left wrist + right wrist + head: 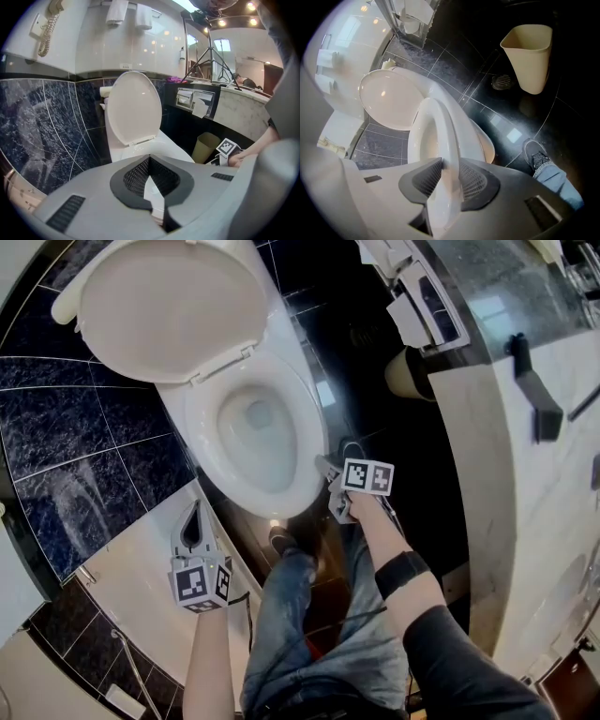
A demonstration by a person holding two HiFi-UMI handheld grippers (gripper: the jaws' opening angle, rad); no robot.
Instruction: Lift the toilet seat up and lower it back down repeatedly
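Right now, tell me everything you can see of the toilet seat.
The toilet seat is a glossy white oval ring, plastic by its look, hinged at the back below the raised lid. It lies down over the bowl, or very nearly so; whether it rests fully on the rim I cannot tell. The right tool is closed on its front right edge, one pad on each face.

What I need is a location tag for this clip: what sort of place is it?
A bathroom, perhaps a hotel's: a toilet with its lid raised, dark tiled walls, a waste bin and a wall phone.
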